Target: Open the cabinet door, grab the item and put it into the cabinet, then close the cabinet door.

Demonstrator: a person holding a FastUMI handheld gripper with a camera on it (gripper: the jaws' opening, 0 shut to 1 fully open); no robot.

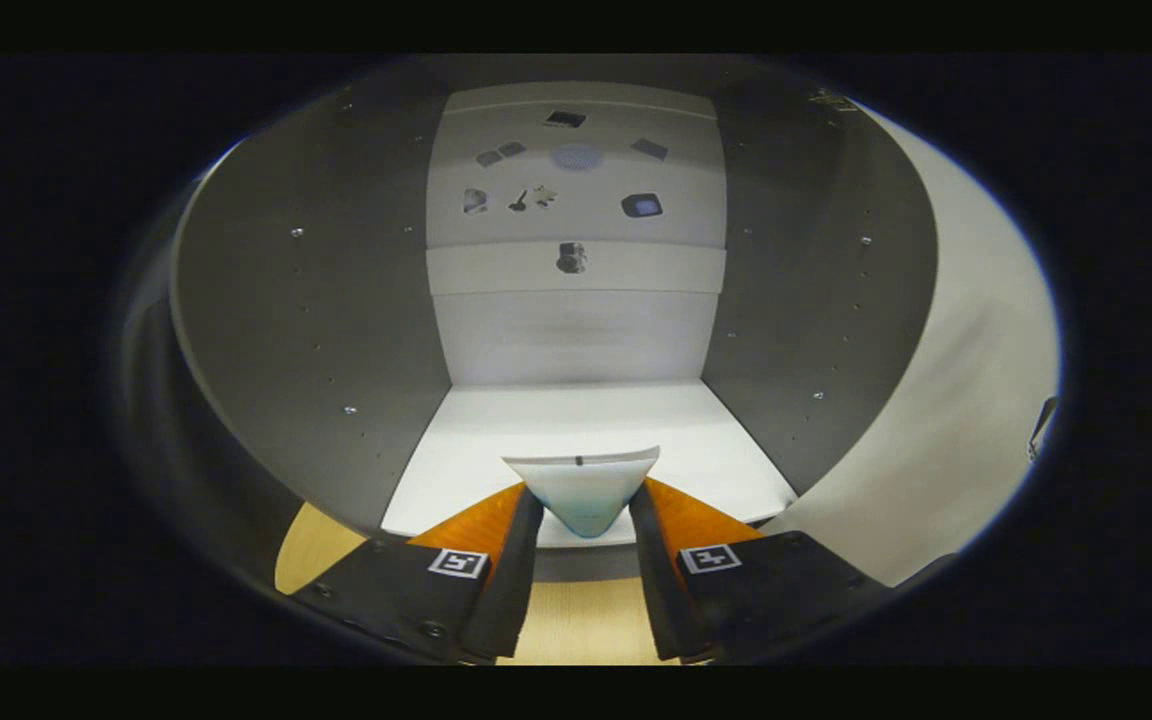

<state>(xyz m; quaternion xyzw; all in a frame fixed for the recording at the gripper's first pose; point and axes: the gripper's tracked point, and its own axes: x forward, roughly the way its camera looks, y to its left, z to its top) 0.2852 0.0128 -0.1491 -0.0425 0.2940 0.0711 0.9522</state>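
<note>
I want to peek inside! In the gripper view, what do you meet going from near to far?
Gripper fingers shut on the pale cup → white cabinet floor → back wall → small dark thing on the ledge → little shapes higher up.

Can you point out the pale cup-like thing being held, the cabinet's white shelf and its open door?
Pale tapered cup (pixel 584 490): gripper view, its front wall.
White cabinet shelf (pixel 576 420): gripper view, bare top.
Open white door (pixel 946 420): gripper view, inner face.
</note>
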